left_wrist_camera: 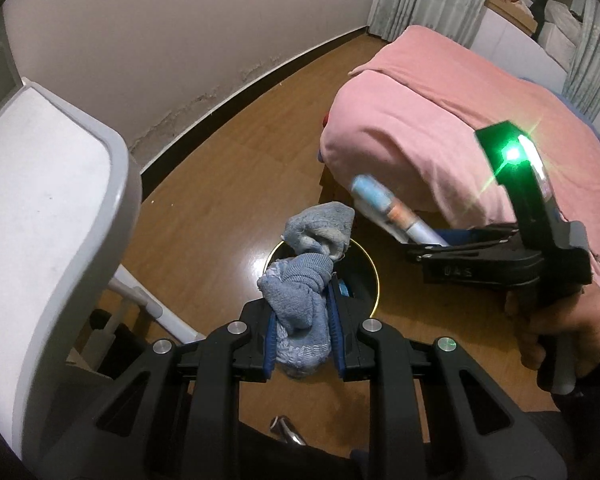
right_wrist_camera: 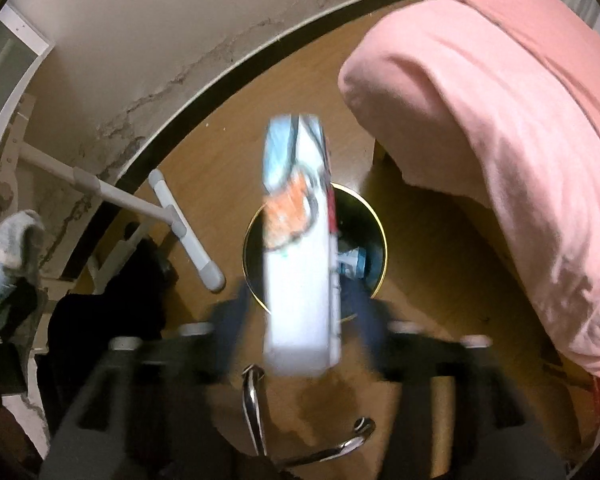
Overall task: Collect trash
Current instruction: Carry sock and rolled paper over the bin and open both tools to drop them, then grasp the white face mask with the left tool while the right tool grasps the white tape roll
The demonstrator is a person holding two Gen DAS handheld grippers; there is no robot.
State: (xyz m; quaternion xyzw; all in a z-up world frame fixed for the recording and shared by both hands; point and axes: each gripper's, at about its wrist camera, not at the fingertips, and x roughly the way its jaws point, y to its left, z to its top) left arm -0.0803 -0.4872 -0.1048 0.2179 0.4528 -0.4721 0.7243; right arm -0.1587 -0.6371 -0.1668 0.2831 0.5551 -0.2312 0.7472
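Observation:
A bundle of blue-grey socks (left_wrist_camera: 300, 280) is clamped in my left gripper (left_wrist_camera: 302, 300), which is shut on it just above a black bin with a gold rim (left_wrist_camera: 374, 276). In the right wrist view the same socks (right_wrist_camera: 20, 236) show at the far left. A white, blue and orange carton (right_wrist_camera: 296, 240) stands between the jaws of my right gripper (right_wrist_camera: 302, 292), directly over the bin (right_wrist_camera: 382, 240). There is a gap on each side of it, so the blurred jaws are open. In the left wrist view the carton (left_wrist_camera: 384, 204) sticks out of the right gripper (left_wrist_camera: 428, 242), held by a hand (left_wrist_camera: 560, 332).
A bed under a pink cover (left_wrist_camera: 440, 120) stands right of the bin. A white and grey table (left_wrist_camera: 52, 200) with white legs (right_wrist_camera: 180, 224) is on the left, by the wall. Chrome legs (right_wrist_camera: 252, 412) lie on the wood floor below. Blue-white trash (right_wrist_camera: 350, 260) lies in the bin.

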